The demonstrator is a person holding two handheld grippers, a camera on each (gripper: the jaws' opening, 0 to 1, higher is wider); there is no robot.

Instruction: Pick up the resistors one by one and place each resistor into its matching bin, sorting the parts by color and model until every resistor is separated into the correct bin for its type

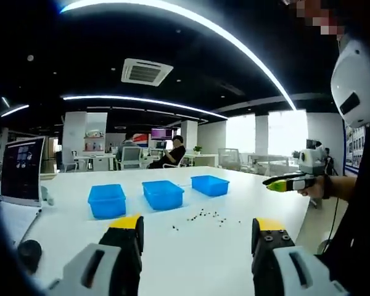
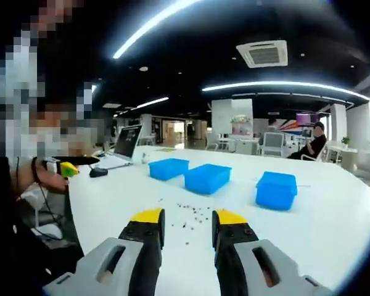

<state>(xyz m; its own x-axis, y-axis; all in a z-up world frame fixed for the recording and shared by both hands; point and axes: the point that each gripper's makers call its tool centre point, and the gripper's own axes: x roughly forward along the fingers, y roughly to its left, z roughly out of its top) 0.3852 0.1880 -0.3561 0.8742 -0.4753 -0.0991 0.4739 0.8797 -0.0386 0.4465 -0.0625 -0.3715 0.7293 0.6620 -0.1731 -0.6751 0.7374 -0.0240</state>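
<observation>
In the left gripper view, a laptop [image 1: 21, 169] stands at the left edge of the white table [image 1: 246, 246], with a dark mouse [image 1: 29, 253] near it. Further right, three blue bins [image 1: 162, 193] sit in a row, and the small dark resistors [image 1: 205, 216] lie scattered on the table just in front of them. The left gripper [image 1: 197, 231] hangs above the table with its jaws spread wide and nothing between them. At the right edge, a hand holds the other tool, which reads as closed. In the right gripper view, the right gripper [image 2: 185, 222] has its jaws slightly apart and empty, over the resistors.
</observation>
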